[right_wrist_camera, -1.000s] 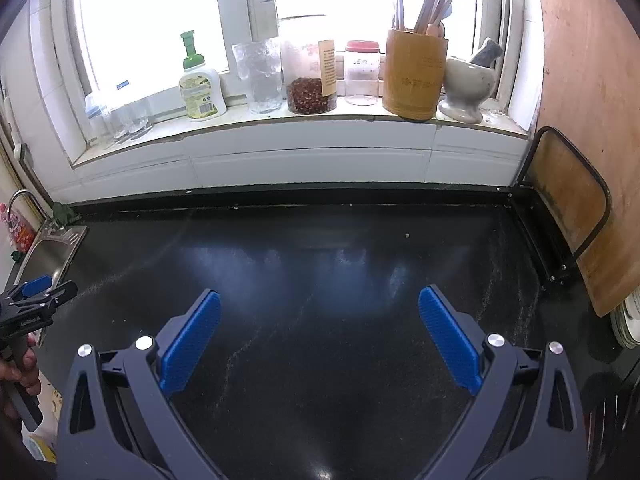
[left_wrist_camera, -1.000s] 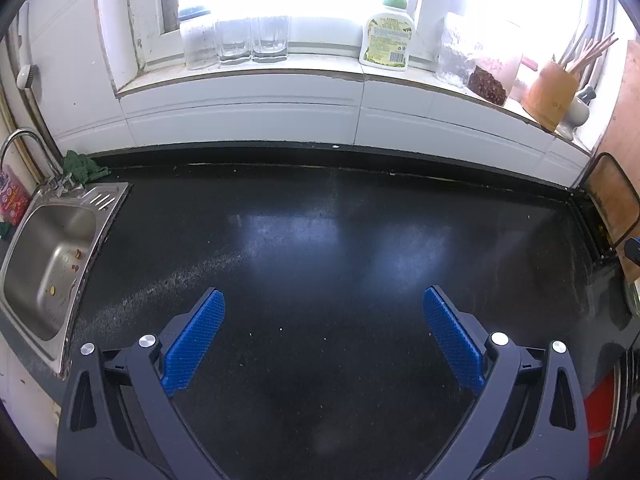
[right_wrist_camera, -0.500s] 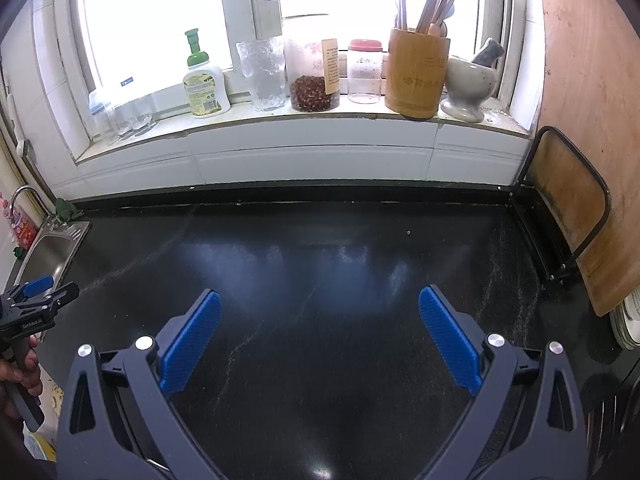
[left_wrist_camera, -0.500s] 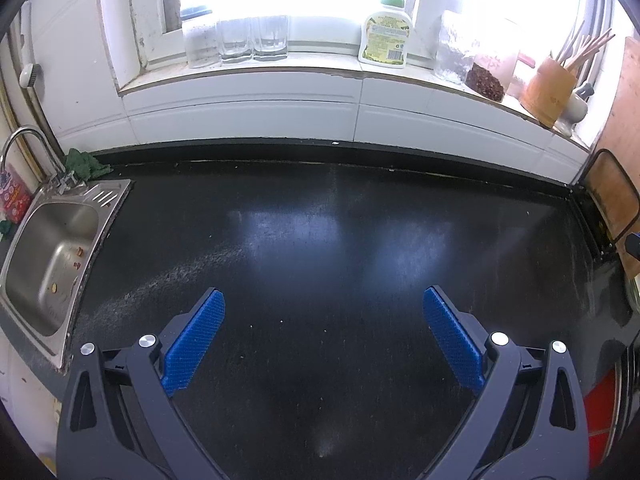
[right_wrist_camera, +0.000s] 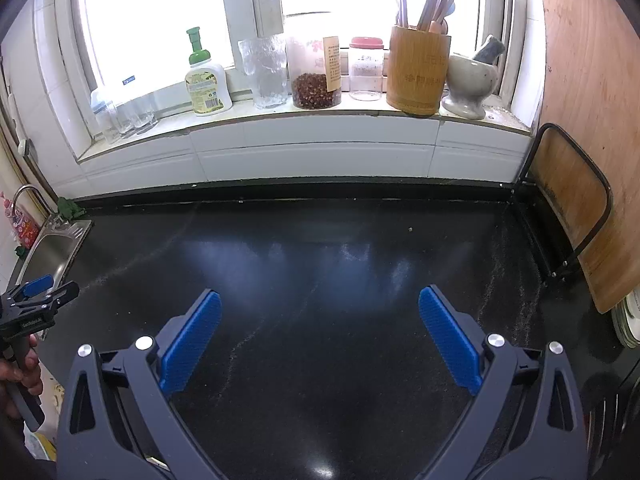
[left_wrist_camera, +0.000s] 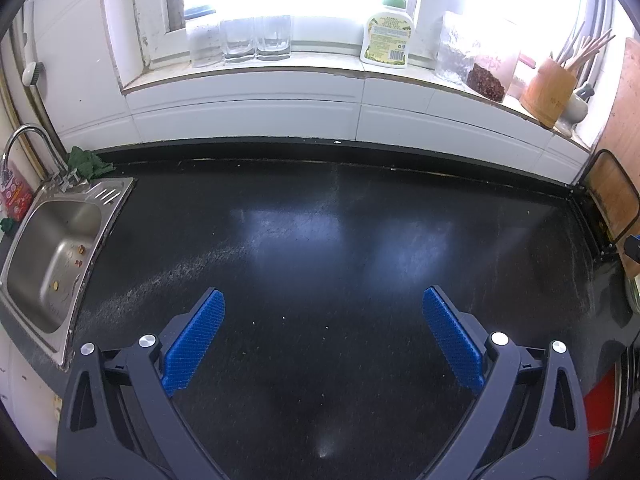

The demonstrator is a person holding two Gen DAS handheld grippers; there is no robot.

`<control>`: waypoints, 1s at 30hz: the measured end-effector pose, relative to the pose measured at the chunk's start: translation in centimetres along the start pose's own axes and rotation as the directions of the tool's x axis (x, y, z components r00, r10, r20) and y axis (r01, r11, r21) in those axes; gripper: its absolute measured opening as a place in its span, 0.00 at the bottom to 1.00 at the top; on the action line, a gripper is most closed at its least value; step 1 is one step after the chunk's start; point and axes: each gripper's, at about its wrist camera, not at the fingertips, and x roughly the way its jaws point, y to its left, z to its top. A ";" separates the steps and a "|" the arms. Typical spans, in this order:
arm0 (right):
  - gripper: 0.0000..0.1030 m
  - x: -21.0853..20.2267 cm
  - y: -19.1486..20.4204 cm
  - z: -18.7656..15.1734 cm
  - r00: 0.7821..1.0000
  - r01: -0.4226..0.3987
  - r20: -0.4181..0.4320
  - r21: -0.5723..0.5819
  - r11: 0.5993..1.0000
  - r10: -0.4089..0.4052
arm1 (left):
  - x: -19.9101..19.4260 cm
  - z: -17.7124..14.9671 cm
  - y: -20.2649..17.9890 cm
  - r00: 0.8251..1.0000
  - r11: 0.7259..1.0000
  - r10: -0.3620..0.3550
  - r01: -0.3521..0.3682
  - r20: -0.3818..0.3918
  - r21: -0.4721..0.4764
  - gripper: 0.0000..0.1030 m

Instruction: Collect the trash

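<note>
So the black worktop (left_wrist_camera: pixel 328 240) took up most of both frames, glossy, with window glare across the middle and a few pale crumbs (left_wrist_camera: pixel 284 318) scattered low in the left wrist frame, between the blue pads. No bigger piece of trash could be made out on it; a tiny speck (right_wrist_camera: pixel 410 229) was seen near the back edge in the right wrist frame. A steel sink (left_wrist_camera: pixel 52 256) was set into the left edge, with a few small bits of debris (left_wrist_camera: pixel 80 250) lying in its basin. A wooden board (right_wrist_camera: pixel 580 120) was propped at the right edge. The white windowsill (right_wrist_camera: pixel 320 120) ran along the top, loaded with a green-capped bottle (right_wrist_camera: pixel 206 80), a clear glass (right_wrist_camera: pixel 266 74), a jar of red flakes (right_wrist_camera: pixel 316 80), a bamboo utensil holder (right_wrist_camera: pixel 418 70) and a stone mortar (right_wrist_camera: pixel 470 84).

The left hand-held gripper (left_wrist_camera: pixel 324 316) was held above the worktop at the bottom of its frame, fingers spread wide, nothing gripped. The right hand-held gripper (right_wrist_camera: pixel 320 312) was spread just as wide, with nothing between its pads. The left one also showed up tiny at the lower left of the right wrist frame.
</note>
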 end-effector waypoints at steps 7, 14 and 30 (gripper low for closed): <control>0.93 0.0 0.0 0.1 1.000 -0.001 -0.002 0.000 1.000 0.001 | -0.1 0.0 0.1 1.000 1.000 0.002 -0.002 -0.001 0.001 0.94; 0.93 0.0 0.1 0.1 1.000 -0.002 0.000 -0.002 1.000 0.002 | -0.1 0.1 0.1 1.000 1.000 0.002 -0.002 -0.002 -0.001 0.94; 0.93 0.3 0.2 0.7 1.000 -0.007 0.001 -0.009 1.000 0.007 | 0.2 0.4 0.2 1.000 1.000 0.002 -0.002 -0.012 -0.001 0.94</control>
